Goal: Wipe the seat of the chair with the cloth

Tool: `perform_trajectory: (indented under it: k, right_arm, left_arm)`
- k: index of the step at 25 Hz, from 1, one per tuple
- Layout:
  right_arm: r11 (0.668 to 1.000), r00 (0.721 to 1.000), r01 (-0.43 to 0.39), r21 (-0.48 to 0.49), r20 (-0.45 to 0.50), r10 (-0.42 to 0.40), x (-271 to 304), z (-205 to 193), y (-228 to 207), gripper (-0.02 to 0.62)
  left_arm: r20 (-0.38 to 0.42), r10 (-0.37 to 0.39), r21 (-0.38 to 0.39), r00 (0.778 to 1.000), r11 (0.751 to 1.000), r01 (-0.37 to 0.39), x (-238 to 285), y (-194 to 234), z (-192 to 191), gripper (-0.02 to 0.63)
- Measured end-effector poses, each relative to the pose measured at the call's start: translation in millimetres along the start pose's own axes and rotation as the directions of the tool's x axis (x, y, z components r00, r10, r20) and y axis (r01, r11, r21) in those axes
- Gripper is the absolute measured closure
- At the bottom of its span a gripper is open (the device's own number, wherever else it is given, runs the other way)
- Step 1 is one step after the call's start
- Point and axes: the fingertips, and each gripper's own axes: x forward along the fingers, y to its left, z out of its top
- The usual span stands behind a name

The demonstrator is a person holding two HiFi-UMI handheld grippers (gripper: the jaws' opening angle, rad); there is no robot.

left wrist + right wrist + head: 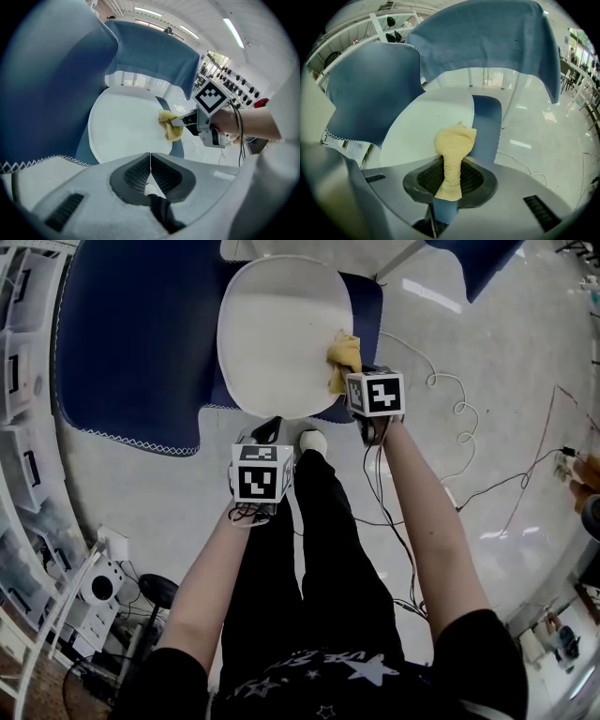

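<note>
The chair's white oval seat [277, 329] lies ahead of me, seen also in the left gripper view as the seat [124, 126] and in the right gripper view as the seat [426, 122]. A yellow cloth [343, 359] rests on the seat's right edge, pinched in my right gripper [361, 381]. Close up, the cloth [452, 152] runs between the shut jaws of the right gripper [449, 180] and bunches out in front. My left gripper [267, 437] hovers near the seat's front edge; in its own view the left gripper [150, 171] has its jaws shut with nothing between them.
Dark blue fabric [131, 334] drapes to the left of the seat and behind it [487, 37]. Cables [450, 399] trail over the glossy floor on the right. A person's black-trousered leg and white shoe [313, 441] stand just below the seat. Shelving [23, 409] lines the left side.
</note>
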Motion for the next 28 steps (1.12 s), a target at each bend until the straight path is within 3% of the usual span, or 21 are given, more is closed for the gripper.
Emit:
perform_trajectory:
  k: [8, 21, 28]
  right_arm:
    - [1.000, 1.000, -0.006, 0.016, 0.028, 0.006, -17, -2, 3, 0.525]
    - [0.961, 0.973, -0.229, -0.154, -0.014, 0.230, 0, -5, 160, 0.525]
    - [0.936, 0.957, -0.287, -0.203, -0.022, 0.289, 28, 1, 227, 0.525]
  left_arm:
    - [0.011, 0.018, -0.004, 1.000, 1.000, -0.018, -7, 0, -11, 0.586]
    - [0.019, 0.071, -0.102, 0.997, 0.992, -0.069, -46, 33, -59, 0.586]
    - [0.023, 0.093, -0.166, 0.995, 0.982, -0.088, -56, 62, -81, 0.586]
